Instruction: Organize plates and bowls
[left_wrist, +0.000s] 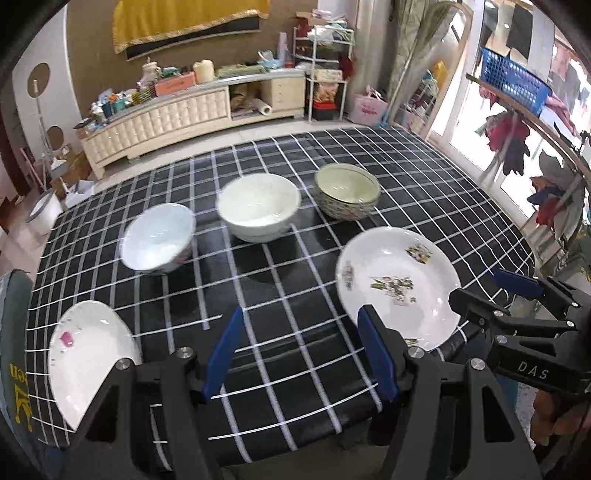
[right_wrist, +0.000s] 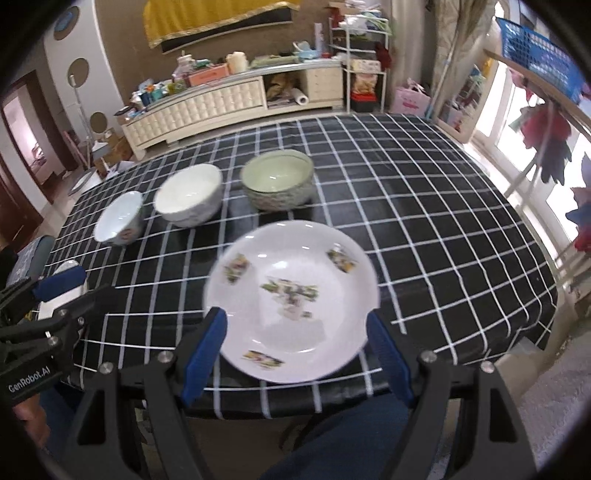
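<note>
Left wrist view shows you the desk (left_wrist: 295, 258) under a black cloth with white grid lines, in a cluttered room with a cream cabinet (left_wrist: 166, 114) at the back. Three bowls stand in a row mid-desk: a pale blue bowl (left_wrist: 159, 240), a white bowl (left_wrist: 258, 206) and a green patterned bowl (left_wrist: 347, 192). A small white plate (left_wrist: 85, 350) lies at the near left edge, a flowered plate (left_wrist: 399, 284) near the right. Your left hand-held gripper (left_wrist: 299, 354) hangs spread over bare cloth between the plates, holding nothing.

Right wrist view puts the flowered plate (right_wrist: 291, 299) just ahead of your right hand-held gripper (right_wrist: 295, 354), whose fingers stand spread on either side of its near rim; contact is unclear. Open cloth stretches to the right.
</note>
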